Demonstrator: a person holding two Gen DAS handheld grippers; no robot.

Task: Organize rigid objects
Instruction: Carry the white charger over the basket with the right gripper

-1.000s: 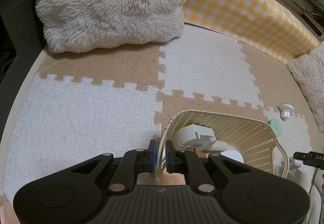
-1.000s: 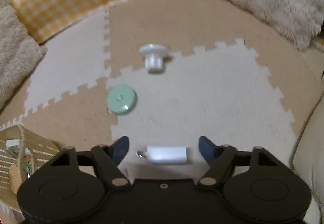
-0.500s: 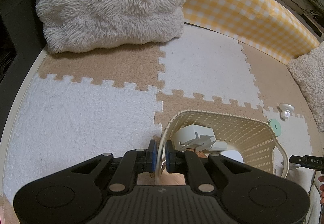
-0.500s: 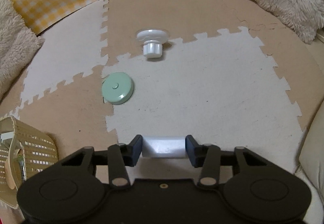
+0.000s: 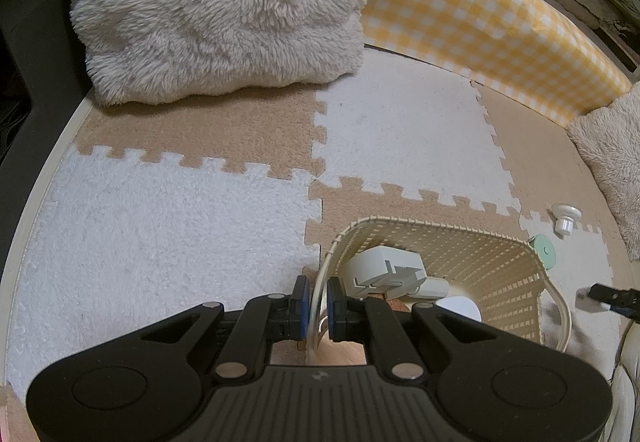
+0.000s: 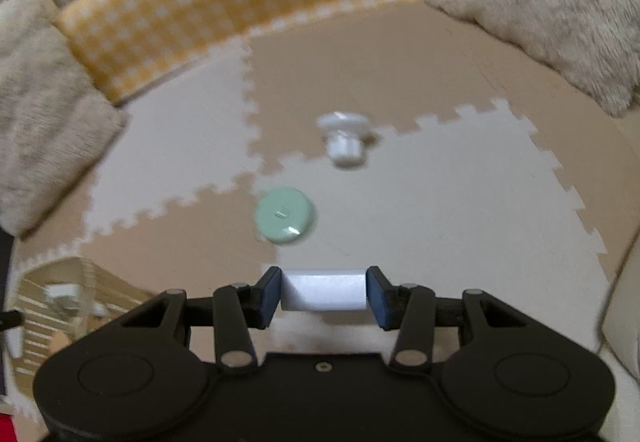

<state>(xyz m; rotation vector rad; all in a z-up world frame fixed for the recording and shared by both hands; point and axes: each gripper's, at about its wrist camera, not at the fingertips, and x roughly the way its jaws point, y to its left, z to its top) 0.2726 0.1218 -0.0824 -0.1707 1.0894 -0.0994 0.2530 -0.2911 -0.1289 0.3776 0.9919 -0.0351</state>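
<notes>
Between the right gripper's (image 6: 323, 296) pads sits the white block (image 6: 323, 295), clamped at both ends where a second ago the jaws stood wide around it; it seems lifted off the foam mat (image 6: 460, 222), though blur hides this. Left gripper (image 5: 317, 302) stays pinched on the basket (image 5: 472, 242) rim, ready to receive it.

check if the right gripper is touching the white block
Touching. In the right wrist view both pads of the right gripper press against the ends of the white block, with no gap on either side.
</notes>
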